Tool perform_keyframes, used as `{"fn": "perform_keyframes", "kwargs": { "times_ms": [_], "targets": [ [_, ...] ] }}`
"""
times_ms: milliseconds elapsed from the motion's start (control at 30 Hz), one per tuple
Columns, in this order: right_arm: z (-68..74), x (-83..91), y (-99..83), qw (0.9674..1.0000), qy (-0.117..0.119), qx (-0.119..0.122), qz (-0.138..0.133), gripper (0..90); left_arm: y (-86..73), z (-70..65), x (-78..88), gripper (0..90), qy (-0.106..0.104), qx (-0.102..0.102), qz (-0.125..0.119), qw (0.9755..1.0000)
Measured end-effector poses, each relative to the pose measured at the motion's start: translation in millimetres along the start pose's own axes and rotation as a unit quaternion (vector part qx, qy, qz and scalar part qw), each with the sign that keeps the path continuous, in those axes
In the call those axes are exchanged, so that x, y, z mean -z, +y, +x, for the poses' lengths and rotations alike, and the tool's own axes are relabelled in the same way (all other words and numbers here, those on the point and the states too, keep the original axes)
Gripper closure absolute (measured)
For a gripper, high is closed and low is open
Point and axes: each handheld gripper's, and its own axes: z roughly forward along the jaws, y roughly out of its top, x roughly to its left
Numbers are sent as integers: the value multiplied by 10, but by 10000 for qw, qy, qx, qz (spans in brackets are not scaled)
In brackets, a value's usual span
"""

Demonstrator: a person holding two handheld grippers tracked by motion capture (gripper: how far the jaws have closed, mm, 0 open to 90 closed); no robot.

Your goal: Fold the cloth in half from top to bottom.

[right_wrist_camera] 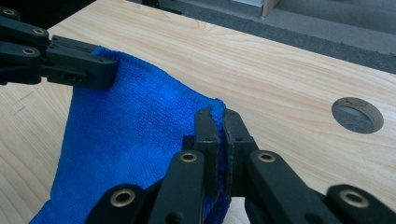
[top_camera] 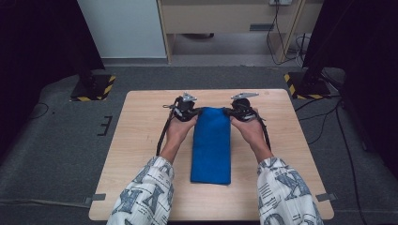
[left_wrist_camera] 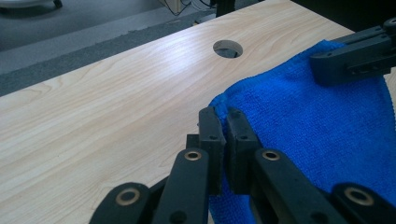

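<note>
Both grippers are clamped on the blue towel's [top_camera: 211, 145] far corners, left gripper [top_camera: 187, 112] at 11 o'clock, right gripper [top_camera: 238, 111] at 1. Lift evenly, keep that edge taut, fold toward 6.

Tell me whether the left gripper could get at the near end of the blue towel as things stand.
Probably not yet: the left gripper is shut on a far corner of the blue towel, as is the right gripper. It would have to let go first; the bare table beside the towel then leaves the way free.
</note>
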Motion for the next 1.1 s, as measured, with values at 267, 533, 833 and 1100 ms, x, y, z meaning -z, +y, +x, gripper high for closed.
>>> {"fn": "perform_keyframes", "kwargs": {
  "times_ms": [267,533,833,1100],
  "targets": [
    [-1,33,92,10000,-10,16,-66,872,100,22,63,870,6,-33,-67,10000],
    [14,45,212,9999,-33,80,-107,872,172,75,87,870,29,-11,-116,9999],
    [6,48,257,9998,-37,68,-170,873,227,113,96,870,19,14,-196,9998],
    [-25,75,253,9998,-81,55,-196,874,228,94,57,871,-31,20,-207,9998]
  ]
}}
